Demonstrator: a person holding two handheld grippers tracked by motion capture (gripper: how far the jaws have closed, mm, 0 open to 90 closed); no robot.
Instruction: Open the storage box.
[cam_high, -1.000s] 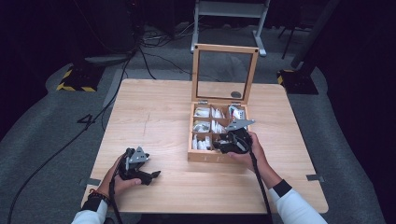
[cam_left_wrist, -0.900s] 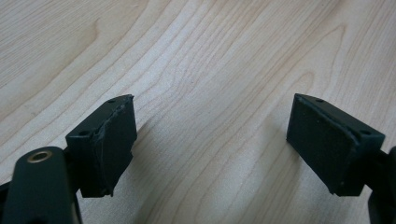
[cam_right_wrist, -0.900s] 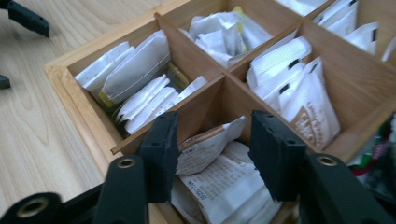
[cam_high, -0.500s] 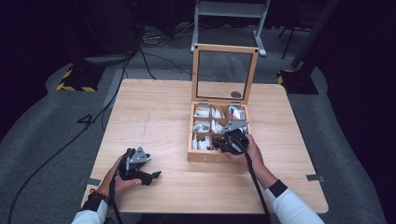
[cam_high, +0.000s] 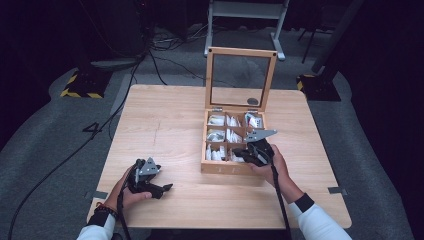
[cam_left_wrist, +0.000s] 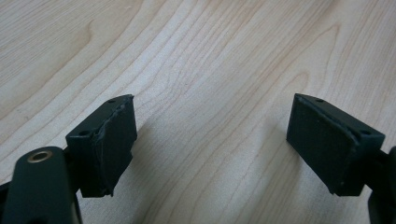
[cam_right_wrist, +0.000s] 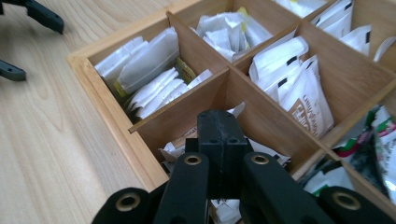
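A wooden box (cam_high: 235, 169) with several compartments of white tea sachets stands on the table, its glass lid (cam_high: 242, 52) upright. My right gripper (cam_high: 240, 151) is over the front middle compartment. In the right gripper view its jaws (cam_right_wrist: 218, 122) are pressed together just above the sachets (cam_right_wrist: 306, 95) there. Whether a sachet is pinched between them is hidden. My left gripper (cam_high: 164, 189) rests low at the front left of the table. Its pads (cam_left_wrist: 114, 140) stand wide apart over bare wood, with nothing between them.
The light wooden table (cam_high: 165, 125) has bare room left of the box. My left gripper's fingers (cam_right_wrist: 44, 16) show at the top left of the right gripper view. Cables and a metal stand (cam_high: 245, 10) lie on the grey floor beyond the table.
My right gripper has shifted only slightly over the box's front compartments. The left gripper has stayed where it was.
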